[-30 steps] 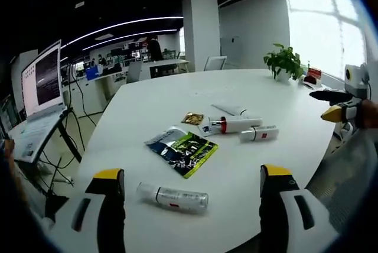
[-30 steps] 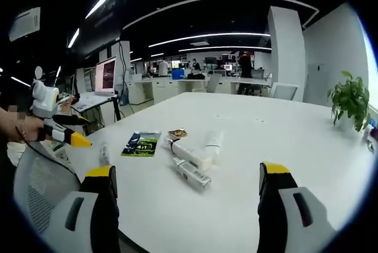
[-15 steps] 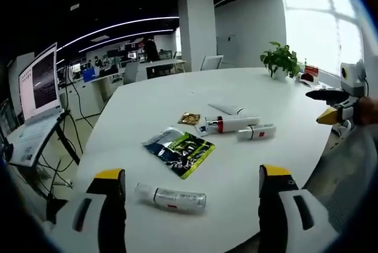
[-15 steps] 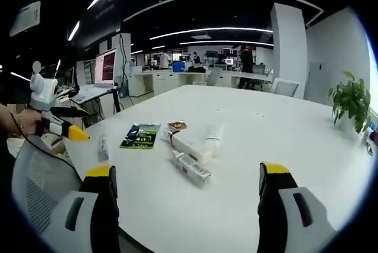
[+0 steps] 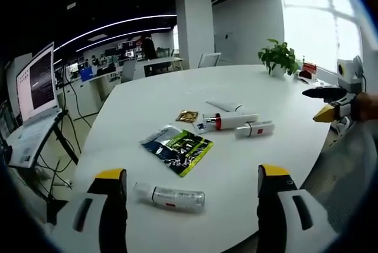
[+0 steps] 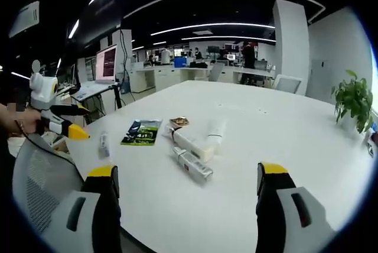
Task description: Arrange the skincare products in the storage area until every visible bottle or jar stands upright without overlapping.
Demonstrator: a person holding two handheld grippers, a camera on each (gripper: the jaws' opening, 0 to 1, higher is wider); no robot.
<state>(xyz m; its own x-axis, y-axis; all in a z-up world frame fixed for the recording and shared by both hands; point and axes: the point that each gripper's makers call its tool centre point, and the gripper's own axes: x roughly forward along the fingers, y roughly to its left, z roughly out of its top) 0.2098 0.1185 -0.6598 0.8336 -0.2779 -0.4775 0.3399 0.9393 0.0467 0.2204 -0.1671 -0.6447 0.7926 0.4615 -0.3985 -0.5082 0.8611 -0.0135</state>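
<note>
All the skincare items lie flat on the white table (image 5: pixel 153 96). Nearest my left gripper (image 5: pixel 192 173) is a clear bottle (image 5: pixel 170 195), just beyond its open, empty jaws. Farther off are a white tube with a red band (image 5: pixel 227 122), a small white bottle with a red label (image 5: pixel 255 129) and a flat white tube (image 5: pixel 224 107). My right gripper (image 6: pixel 189 171) is open and empty above the table edge, facing the small bottle (image 6: pixel 192 164), the red-banded tube (image 6: pixel 188 143) and the white tube (image 6: pixel 215 130). The clear bottle (image 6: pixel 104 145) lies far left. Each gripper appears in the other's view: right gripper (image 5: pixel 319 104), left gripper (image 6: pixel 80 123).
A green and blue sachet (image 5: pixel 176 148) and a small gold sachet (image 5: pixel 187 116) lie among the products. A potted plant (image 5: pixel 279 59) stands at the table's far side. A laptop on a stand (image 5: pixel 35 96) is off the table's left. A mesh chair (image 6: pixel 35 176) sits near the edge.
Both views have shifted slightly with the hands. The products on the table lie where they were, and both grippers stay open.
</note>
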